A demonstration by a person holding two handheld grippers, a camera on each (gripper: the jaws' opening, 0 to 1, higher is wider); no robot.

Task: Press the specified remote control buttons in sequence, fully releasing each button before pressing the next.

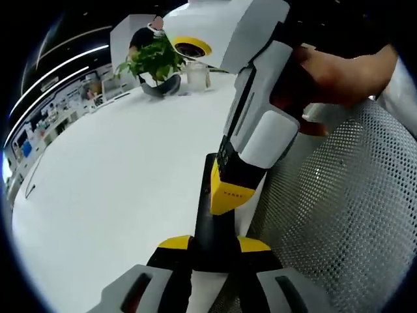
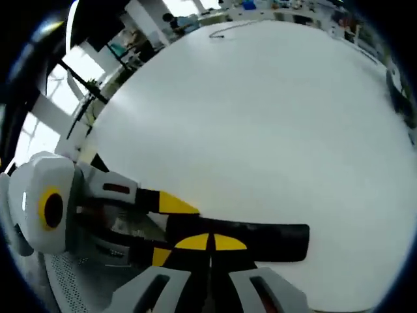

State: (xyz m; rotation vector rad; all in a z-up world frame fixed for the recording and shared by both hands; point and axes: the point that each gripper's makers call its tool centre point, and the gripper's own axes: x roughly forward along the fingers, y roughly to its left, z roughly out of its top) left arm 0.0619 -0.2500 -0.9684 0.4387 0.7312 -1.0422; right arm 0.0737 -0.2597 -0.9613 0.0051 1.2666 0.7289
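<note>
A long black remote control (image 1: 210,195) lies lengthwise over the white table (image 1: 117,176), near its edge. My left gripper (image 1: 214,245) is shut on the remote's near end, one yellow tip on each side. The right gripper (image 1: 228,194), held by a hand, comes down from the upper right with its yellow tips resting on the remote's top face. In the right gripper view, my right gripper (image 2: 210,242) has its tips closed together and touching the remote control (image 2: 267,240). The left gripper (image 2: 166,229) clamps the remote's left end. The buttons are hidden.
A grey mesh chair back (image 1: 345,195) stands close on the right, beside the table edge. At the table's far end are a potted plant (image 1: 154,62) and a glass jar (image 1: 196,75). A person (image 1: 144,36) stands behind them. A thin cable (image 2: 225,32) lies far across the table.
</note>
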